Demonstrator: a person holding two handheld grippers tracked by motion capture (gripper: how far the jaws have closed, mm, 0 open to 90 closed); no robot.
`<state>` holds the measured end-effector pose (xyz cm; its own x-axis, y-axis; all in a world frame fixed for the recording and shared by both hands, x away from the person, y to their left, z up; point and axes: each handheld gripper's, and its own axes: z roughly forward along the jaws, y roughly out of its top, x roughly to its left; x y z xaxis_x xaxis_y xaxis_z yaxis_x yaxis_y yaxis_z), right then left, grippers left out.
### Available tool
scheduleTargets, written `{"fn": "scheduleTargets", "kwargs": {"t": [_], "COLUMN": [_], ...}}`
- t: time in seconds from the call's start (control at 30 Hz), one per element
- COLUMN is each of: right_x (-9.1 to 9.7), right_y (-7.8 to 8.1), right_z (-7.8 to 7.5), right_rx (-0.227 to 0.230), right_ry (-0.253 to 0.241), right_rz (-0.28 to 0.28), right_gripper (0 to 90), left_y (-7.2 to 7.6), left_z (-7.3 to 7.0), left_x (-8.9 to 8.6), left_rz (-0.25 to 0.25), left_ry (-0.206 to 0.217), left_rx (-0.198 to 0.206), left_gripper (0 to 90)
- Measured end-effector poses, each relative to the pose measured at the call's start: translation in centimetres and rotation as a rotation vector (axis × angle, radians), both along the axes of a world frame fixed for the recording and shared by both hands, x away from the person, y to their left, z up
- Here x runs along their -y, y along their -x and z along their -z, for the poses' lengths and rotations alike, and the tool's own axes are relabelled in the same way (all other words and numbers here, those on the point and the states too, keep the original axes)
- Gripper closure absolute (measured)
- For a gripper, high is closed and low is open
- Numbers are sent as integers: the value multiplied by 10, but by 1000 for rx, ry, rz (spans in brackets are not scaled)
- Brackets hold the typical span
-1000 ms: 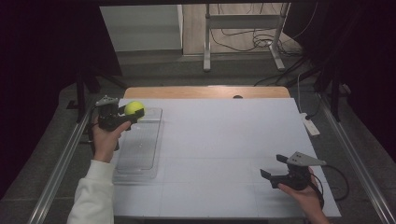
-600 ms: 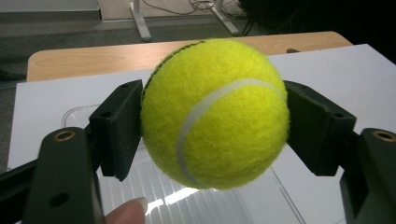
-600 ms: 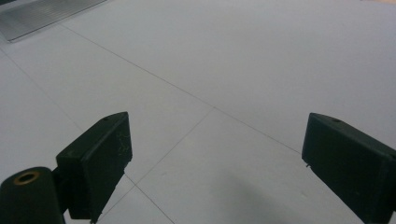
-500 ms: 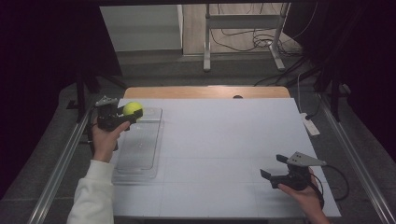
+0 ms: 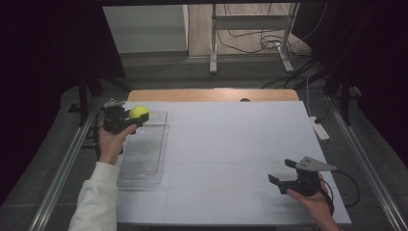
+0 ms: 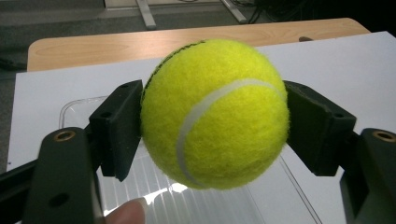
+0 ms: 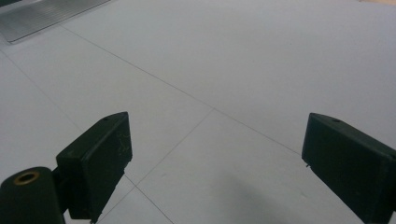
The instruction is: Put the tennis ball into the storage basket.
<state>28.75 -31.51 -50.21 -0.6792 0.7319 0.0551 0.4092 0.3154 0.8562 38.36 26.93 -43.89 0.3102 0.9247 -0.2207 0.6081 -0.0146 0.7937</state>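
A yellow tennis ball (image 5: 139, 112) (image 6: 215, 114) is clamped between the two black pads of my left gripper (image 5: 134, 117) (image 6: 212, 123), which is shut on it. The ball hangs above the far end of a clear plastic tray (image 5: 144, 154) (image 6: 79, 108) at the left of the white table. My right gripper (image 5: 284, 172) (image 7: 215, 165) rests low over the table's near right part, jaws wide apart and open, with nothing between them.
The white sheet (image 5: 231, 149) covers the table, with a wooden strip (image 5: 211, 95) along the far edge. A white power strip (image 5: 320, 129) lies at the right edge. Metal rails run along both sides, and a stand with cables is beyond the table.
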Motion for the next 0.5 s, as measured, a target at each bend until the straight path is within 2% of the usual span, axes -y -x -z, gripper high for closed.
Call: {"fn": "scheduleTargets", "kwargs": {"t": [0.5], "right_x": [0], "right_y": [-1], "right_z": [0], "right_rx": [-2], "right_ry": [0], "right_rz": [0], "right_gripper": [87], "left_y": [-13], "left_z": [10], "left_x": [-5], "left_rz": [-14], "left_ry": [-16], "left_rx": [-63], "left_gripper": [270]}}
